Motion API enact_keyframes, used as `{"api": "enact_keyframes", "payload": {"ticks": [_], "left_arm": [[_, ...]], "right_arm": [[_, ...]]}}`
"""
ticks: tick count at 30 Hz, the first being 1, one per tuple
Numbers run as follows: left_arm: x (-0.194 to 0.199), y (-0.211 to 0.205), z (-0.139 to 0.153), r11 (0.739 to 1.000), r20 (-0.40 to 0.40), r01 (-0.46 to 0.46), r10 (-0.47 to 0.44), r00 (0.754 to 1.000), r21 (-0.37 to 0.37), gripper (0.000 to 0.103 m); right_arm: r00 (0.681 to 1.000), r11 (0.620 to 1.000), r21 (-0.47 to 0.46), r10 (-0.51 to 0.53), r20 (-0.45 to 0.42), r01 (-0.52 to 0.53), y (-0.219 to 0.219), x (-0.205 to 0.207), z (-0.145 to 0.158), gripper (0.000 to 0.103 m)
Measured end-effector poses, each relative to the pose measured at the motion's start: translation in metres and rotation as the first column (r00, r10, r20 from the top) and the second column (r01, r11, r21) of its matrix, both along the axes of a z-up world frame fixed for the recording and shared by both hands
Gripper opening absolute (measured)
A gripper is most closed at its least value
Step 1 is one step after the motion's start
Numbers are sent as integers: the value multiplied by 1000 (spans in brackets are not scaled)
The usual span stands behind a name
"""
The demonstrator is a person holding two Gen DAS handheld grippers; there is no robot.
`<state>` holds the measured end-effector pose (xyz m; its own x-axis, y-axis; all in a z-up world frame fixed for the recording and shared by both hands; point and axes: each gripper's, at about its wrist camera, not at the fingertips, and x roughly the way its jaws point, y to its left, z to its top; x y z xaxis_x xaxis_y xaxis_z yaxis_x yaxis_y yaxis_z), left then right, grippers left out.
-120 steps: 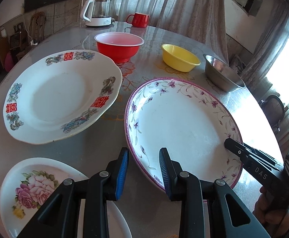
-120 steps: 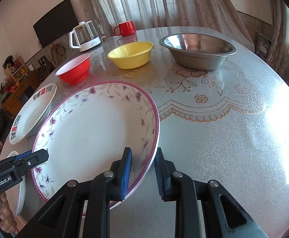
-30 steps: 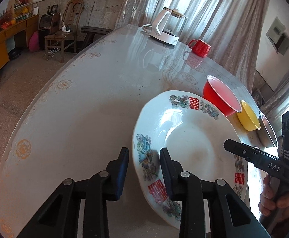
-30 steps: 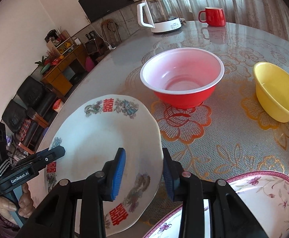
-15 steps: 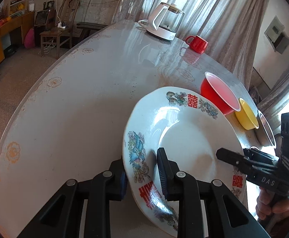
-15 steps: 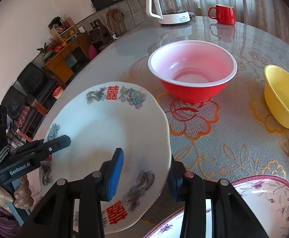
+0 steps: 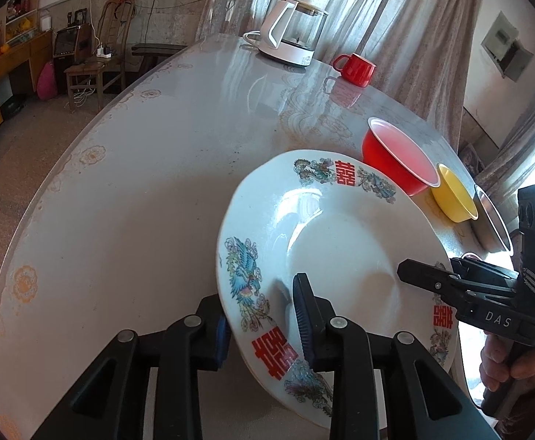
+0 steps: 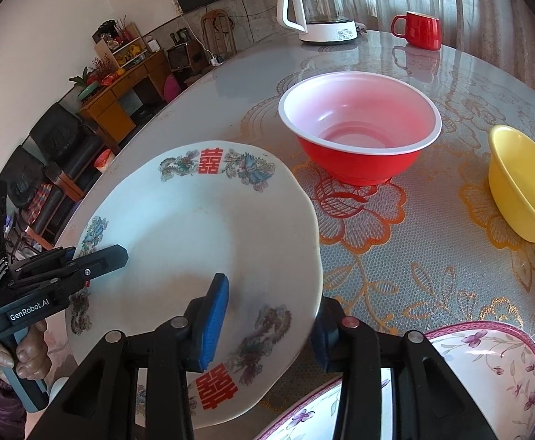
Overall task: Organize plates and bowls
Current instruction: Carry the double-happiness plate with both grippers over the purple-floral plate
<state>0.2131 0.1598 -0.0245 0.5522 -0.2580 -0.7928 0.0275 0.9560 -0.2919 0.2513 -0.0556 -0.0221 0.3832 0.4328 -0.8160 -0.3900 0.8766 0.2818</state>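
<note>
A white plate with red double-happiness characters and phoenix motifs (image 7: 341, 249) (image 8: 194, 234) is lifted and tilted above the table. My left gripper (image 7: 264, 315) is shut on its left rim, one finger under and one finger on top. My right gripper (image 8: 271, 311) straddles the opposite rim with a gap still showing, so it is open around it. A red bowl (image 8: 359, 128) (image 7: 396, 154), a yellow bowl (image 8: 520, 183) (image 7: 454, 198) and a steel bowl (image 7: 493, 220) stand on the table beyond. A purple-flowered plate (image 8: 487, 374) lies at lower right.
A glass kettle (image 7: 293, 33) (image 8: 319, 7) and a red mug (image 7: 355, 66) (image 8: 419, 29) stand at the table's far edge. The round table (image 7: 139, 183) has a lace-pattern cover. A wooden chair (image 7: 98, 47) and cabinets stand beyond the table.
The double-happiness plate has risen off the table and tilted, gripped by my left gripper. My right gripper has pushed further in around the opposite rim.
</note>
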Motion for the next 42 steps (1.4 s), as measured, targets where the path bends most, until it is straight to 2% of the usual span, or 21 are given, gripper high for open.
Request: {"api": "enact_keyframes", "payload": {"ticks": [4,8,10,12,13,16,17,24,28,32,37,42], "left_arm": [[-10,-7,0,999,9,7,-7,1000,33,29],[-8,2,-2,999,13,19,-19,1000,-29,29],[-3,10,-2,998,10,-8,9,1000,-66,29],[1,9,-3,998,18,-24,25,1000,-56,27],[1,6,-2,999,27,-16,17,999,-42,30],[-3,-4,-1,999,53,0,-2,999,38,30],[-5,-5,-1,999,54,0,-2,999,43,30],[-7,5,0,997,20,-2,3,1000,-81,30],[-8,6,-1,995,13,-9,10,1000,-96,30],[-5,9,-1,997,26,-56,58,998,-57,30],[-3,1,-2,999,53,-51,50,997,8,33],[-9,2,-1,1000,61,-30,30,998,1,32]], "right_arm": [[1000,1000,1,-9,-2,9,0,0,0,43],[1000,999,32,-21,-19,22,-1,1,0,43],[999,999,46,-11,-30,13,-2,1,0,43],[1000,1000,22,3,-21,-3,1,-1,0,42],[1000,1000,14,8,-12,-8,3,-2,0,42],[1000,1000,-1,9,3,-9,4,-3,-1,42],[1000,1000,0,5,3,-5,3,-2,0,42],[1000,1000,10,-5,-2,5,3,-3,0,42],[999,997,76,-15,-39,18,-2,-2,1,43],[999,998,65,0,-35,2,0,-4,0,42],[1000,1000,1,17,-5,-17,8,-4,-1,42],[1000,1000,8,4,-6,-4,5,-3,0,42]]}}
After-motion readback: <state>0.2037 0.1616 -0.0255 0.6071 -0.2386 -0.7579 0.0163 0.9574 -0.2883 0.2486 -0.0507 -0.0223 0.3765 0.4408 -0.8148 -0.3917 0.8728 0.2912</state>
